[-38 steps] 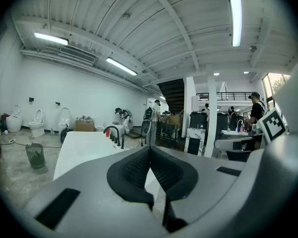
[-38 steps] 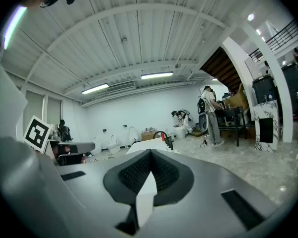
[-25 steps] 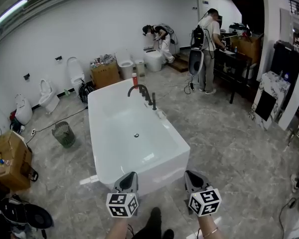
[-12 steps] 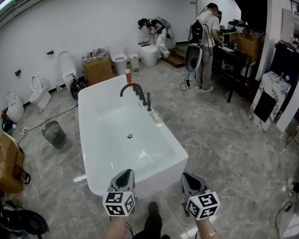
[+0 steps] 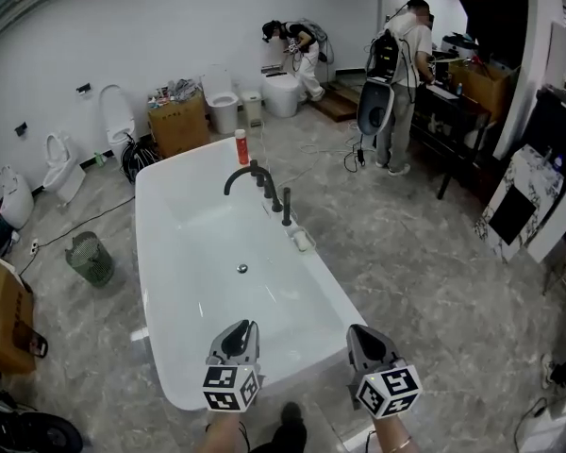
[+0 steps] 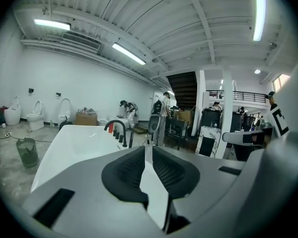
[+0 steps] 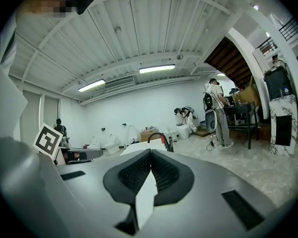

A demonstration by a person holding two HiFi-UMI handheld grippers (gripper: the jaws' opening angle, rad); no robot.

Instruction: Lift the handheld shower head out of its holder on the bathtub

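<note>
The white bathtub (image 5: 160, 366) fills the middle of the head view. On its right rim stand a black arched faucet (image 5: 240, 176), black handles and the slim black handheld shower head (image 5: 286, 207), upright in its holder. My left gripper (image 5: 239, 333) hangs over the tub's near end, far short of the shower head. Its jaws are opening, a narrow gap shows between them and nothing is in it. My right gripper (image 5: 362, 336) is level with it, just outside the right rim, shut and empty. In the left gripper view the shower head (image 6: 131, 139) stands beyond the left gripper (image 6: 148, 148). In the right gripper view the faucet (image 7: 159, 135) shows above the right gripper (image 7: 151, 151).
A soap dish (image 5: 303, 241) and a red bottle (image 5: 241, 146) sit on the tub's rim. A mesh bin (image 5: 87, 259), toilets (image 5: 60, 163) and cardboard boxes (image 5: 177, 121) line the left and back. Two people (image 5: 402, 74) work at the far right by a dark table (image 5: 453, 111).
The camera and both grippers have moved forward towards the tub. The tub now reaches under the left gripper, and the faucet and shower head are nearer.
</note>
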